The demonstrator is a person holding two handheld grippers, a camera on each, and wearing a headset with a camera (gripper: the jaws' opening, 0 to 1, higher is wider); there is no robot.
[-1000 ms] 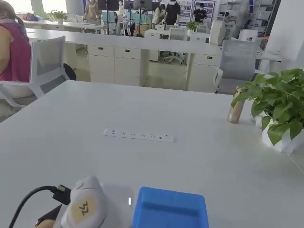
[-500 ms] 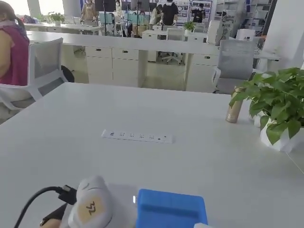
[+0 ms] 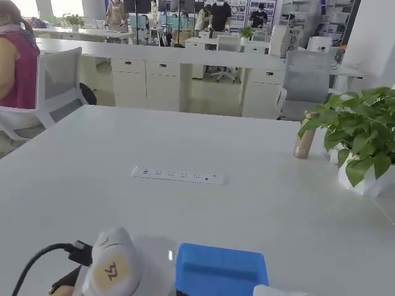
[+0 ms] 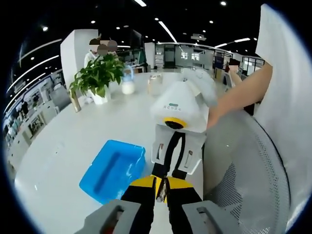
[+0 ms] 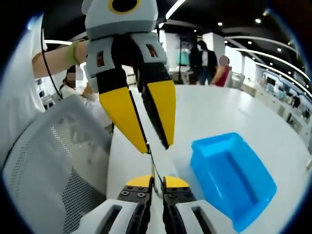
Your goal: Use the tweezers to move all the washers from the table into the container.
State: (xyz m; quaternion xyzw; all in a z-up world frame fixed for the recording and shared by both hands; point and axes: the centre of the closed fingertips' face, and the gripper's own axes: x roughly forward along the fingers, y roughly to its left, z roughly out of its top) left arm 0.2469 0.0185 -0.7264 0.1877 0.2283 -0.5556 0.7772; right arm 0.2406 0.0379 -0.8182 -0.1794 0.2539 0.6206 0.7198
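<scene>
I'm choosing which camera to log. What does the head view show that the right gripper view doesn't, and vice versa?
Head view: a power strip mid-table, a potted plant and a bronze bottle at the right. Right gripper view: the left claw close ahead, yellow jaws together, the right claw shut below it, and a mesh chair back. Both: the blue container on the white table.
</scene>
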